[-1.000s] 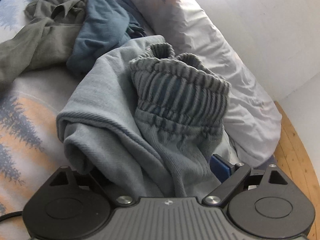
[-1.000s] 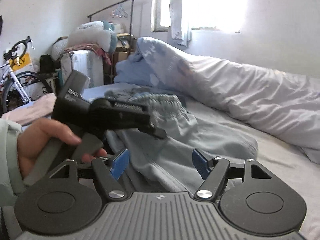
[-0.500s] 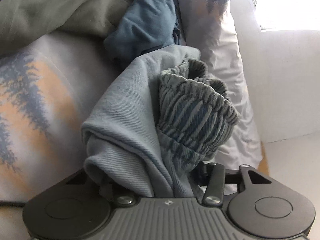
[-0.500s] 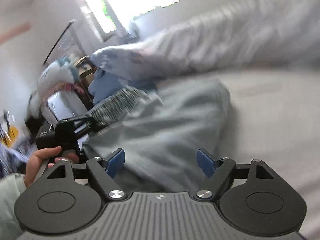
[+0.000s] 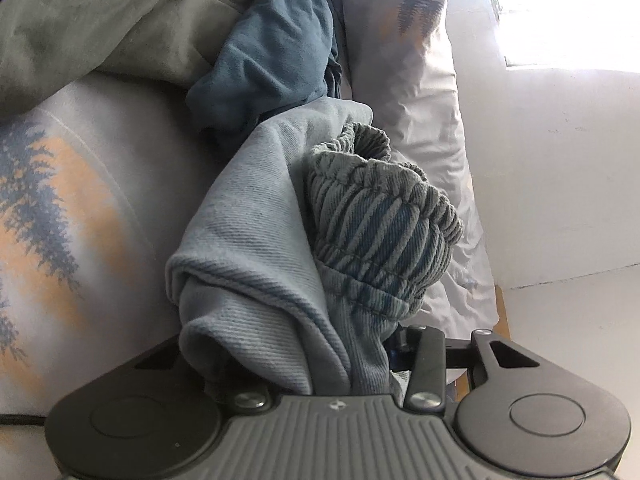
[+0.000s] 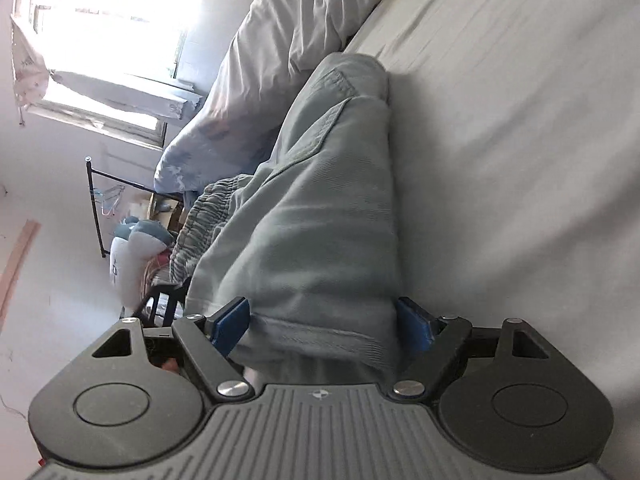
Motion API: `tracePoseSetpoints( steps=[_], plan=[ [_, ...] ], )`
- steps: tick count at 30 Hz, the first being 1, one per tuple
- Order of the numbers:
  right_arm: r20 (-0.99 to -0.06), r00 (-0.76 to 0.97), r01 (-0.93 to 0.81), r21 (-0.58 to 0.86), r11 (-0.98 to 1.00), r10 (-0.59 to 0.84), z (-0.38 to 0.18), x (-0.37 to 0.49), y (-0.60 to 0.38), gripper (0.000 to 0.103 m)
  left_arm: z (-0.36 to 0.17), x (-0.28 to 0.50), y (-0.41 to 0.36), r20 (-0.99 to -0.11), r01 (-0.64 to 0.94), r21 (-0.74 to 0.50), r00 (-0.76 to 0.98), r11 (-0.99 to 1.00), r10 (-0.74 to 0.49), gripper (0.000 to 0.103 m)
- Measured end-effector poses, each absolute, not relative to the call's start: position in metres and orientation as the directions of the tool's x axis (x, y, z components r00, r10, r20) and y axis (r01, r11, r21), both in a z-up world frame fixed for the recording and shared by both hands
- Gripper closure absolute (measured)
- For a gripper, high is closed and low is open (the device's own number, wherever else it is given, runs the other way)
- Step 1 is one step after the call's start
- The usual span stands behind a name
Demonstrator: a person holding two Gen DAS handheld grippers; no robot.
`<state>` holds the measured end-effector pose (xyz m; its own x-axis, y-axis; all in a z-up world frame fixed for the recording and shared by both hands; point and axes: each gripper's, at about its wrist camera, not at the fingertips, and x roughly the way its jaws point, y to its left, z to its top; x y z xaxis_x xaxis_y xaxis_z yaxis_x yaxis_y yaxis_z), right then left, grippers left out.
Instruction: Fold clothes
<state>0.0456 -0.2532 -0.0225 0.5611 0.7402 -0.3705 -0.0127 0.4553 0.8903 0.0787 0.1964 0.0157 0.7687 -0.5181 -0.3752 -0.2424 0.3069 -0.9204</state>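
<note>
The soft, limp grey trousers (image 5: pixel 256 248) are clamped below their elastic waistband (image 5: pixel 380 232) by the left gripper (image 5: pixel 320 364); the right gripper (image 6: pixel 320 320), jaws apart and just opened wider, straddles a folded edge away from the waistband.

The left gripper (image 5: pixel 304 364) has its jaws closed on a bunched fold of the pale grey-blue trousers (image 5: pixel 256 240), which have just been clamped as the jaws came together. The gathered elastic waistband (image 5: pixel 380 216) stands up just beyond the grip. Behind lie a dark blue garment (image 5: pixel 276 48) and an olive-grey garment (image 5: pixel 104 28) on the tree-printed bedcover (image 5: pixel 60 208), with a white pillow (image 5: pixel 416 92) alongside.
</note>
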Motion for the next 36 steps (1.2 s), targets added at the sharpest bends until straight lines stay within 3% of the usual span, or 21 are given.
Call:
tracePoseSetpoints(
  steps=[7,9,13,19,28,36],
  plan=[
    [-0.36,0.591,0.045,0.908,0.416,0.722,-0.029,0.067,-0.232,0.016,0.01,0.079,0.2,-0.383,-0.231,-0.914,0.759,0.332,-0.526,0.064],
    [-0.378,0.598,0.045,0.896,0.441,0.707,-0.027,0.068,-0.228,0.02,0.009,0.079,0.2,-0.389,-0.227,-0.91,0.757,0.348,-0.525,0.064],
    [-0.417,0.615,0.024,0.858,0.513,0.669,-0.017,0.064,-0.219,0.05,0.01,0.079,0.2,-0.397,-0.212,-0.9,0.758,0.38,-0.518,0.064],
    [-0.435,0.676,-0.117,0.735,0.668,0.595,0.023,0.044,-0.205,0.071,0.03,0.069,0.194,-0.39,-0.152,-0.873,0.788,0.464,-0.476,0.068],
    [-0.325,0.767,-0.364,0.488,0.793,0.553,0.109,-0.018,-0.168,0.075,0.085,0.034,0.206,-0.302,-0.032,-0.848,0.849,0.529,-0.433,0.072],
    [-0.254,0.769,-0.472,0.395,0.788,0.587,0.169,-0.064,-0.112,0.076,0.14,0.001,0.243,-0.23,0.043,-0.825,0.885,0.564,-0.406,0.073]
  ],
)
